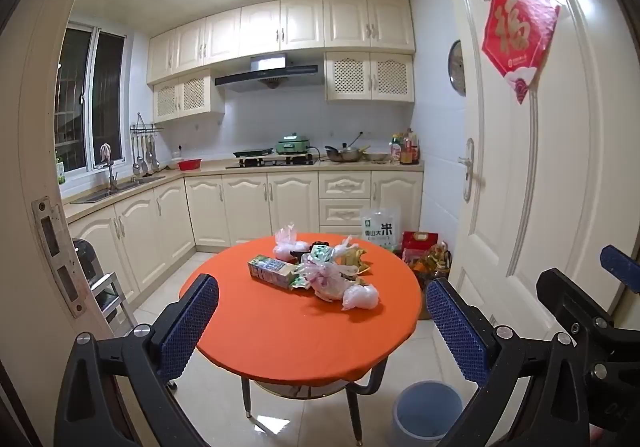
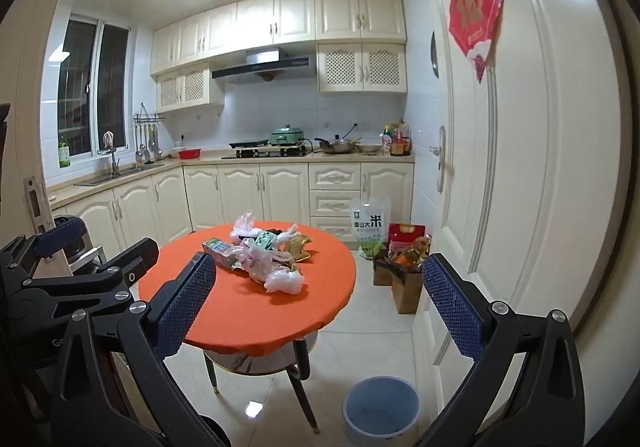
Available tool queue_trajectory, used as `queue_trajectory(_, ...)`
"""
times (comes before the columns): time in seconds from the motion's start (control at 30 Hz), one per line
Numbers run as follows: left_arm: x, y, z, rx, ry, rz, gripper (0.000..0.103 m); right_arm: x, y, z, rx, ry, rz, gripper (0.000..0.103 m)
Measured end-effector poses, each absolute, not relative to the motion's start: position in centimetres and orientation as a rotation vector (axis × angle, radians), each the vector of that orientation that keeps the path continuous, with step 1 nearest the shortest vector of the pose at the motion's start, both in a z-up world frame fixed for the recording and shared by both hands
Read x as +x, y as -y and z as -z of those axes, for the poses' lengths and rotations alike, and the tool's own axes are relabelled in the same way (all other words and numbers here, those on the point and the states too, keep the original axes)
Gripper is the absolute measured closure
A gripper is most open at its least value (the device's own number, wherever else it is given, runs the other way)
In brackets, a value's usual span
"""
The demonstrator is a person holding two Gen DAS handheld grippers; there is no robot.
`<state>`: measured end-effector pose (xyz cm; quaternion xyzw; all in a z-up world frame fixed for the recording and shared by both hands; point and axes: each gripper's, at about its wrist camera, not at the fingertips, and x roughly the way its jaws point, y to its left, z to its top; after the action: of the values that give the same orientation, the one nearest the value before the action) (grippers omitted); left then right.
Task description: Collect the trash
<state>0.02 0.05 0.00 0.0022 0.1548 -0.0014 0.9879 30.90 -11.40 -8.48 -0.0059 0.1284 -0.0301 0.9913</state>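
The trash pile (image 1: 316,267) lay in the middle of the round orange table (image 1: 280,335), straight ahead of both claws and a little below them, well apart from either. The left gripper (image 1: 322,321) stood wide open with nothing between its blue pads, and the right gripper (image 2: 320,301) was also wide open and empty. In the left wrist view the pile sat almost on the centre line, while in the right wrist view it lay left of centre, so I judged the left hand to be somewhat better lined up. The green carton (image 1: 272,271) lay on its side at the left end of the pile, its long axis running from far left to near right; its print was too small to read. The knotted plastic bags (image 1: 360,297) were nearest. The grey-blue bin (image 2: 382,409) stood on the floor, near and right of the table. A rice bag (image 1: 380,227) far behind showed the character 米, and the red door hanging (image 1: 518,39) showed 福.
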Motion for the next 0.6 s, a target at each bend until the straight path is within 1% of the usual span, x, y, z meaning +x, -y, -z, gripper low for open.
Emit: queue_trajectory(0.6,-0.35,-0.04,-0.17,0.017,-0.291,-0.011,0.001,30.92,11.33,8.46,-0.009,-0.251,0.050,0.000)
